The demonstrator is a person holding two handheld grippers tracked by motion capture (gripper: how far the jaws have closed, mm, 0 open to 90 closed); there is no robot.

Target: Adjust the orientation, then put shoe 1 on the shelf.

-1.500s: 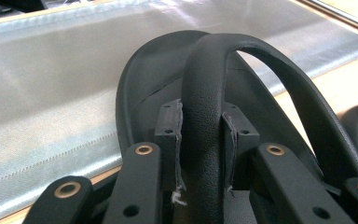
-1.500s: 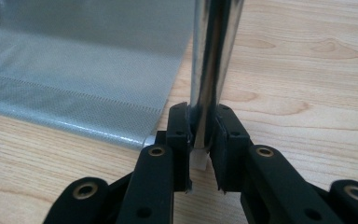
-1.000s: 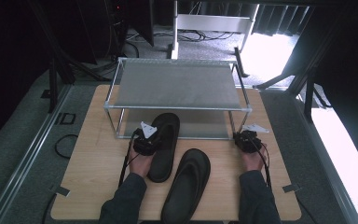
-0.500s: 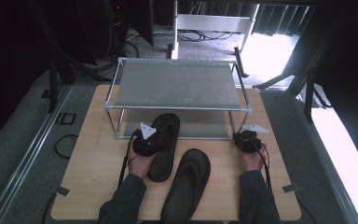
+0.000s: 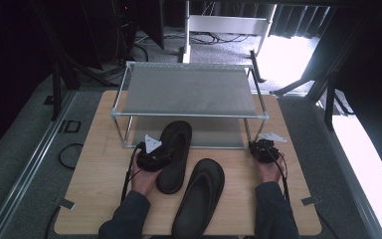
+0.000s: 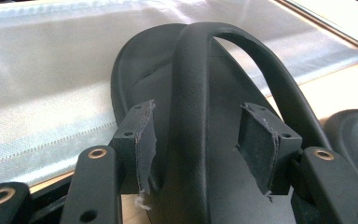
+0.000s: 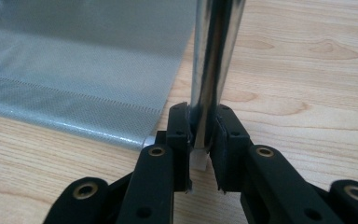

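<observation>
A black flip-flop [image 5: 175, 144] lies with its toe on the lower shelf [image 5: 214, 132] of a metal rack [image 5: 189, 92] and its heel on the table. My left gripper [image 5: 160, 158] stands at its left edge. In the left gripper view the left gripper [image 6: 205, 135] straddles the sandal's strap [image 6: 191, 84]; its jaws have just been opening and the pads [image 6: 144, 140] stand clear of the strap. A second flip-flop [image 5: 199, 196] lies on the table nearer the person. My right gripper [image 5: 259, 149] [image 7: 203, 135] is shut on the rack's front right leg [image 7: 214, 56].
The wooden table [image 5: 99, 169] carries the rack at its far half, with the grey mesh top shelf over the lower one [image 7: 74, 70]. Cables trail from both grippers along the forearms. Dark floor, stands and cables surround the table.
</observation>
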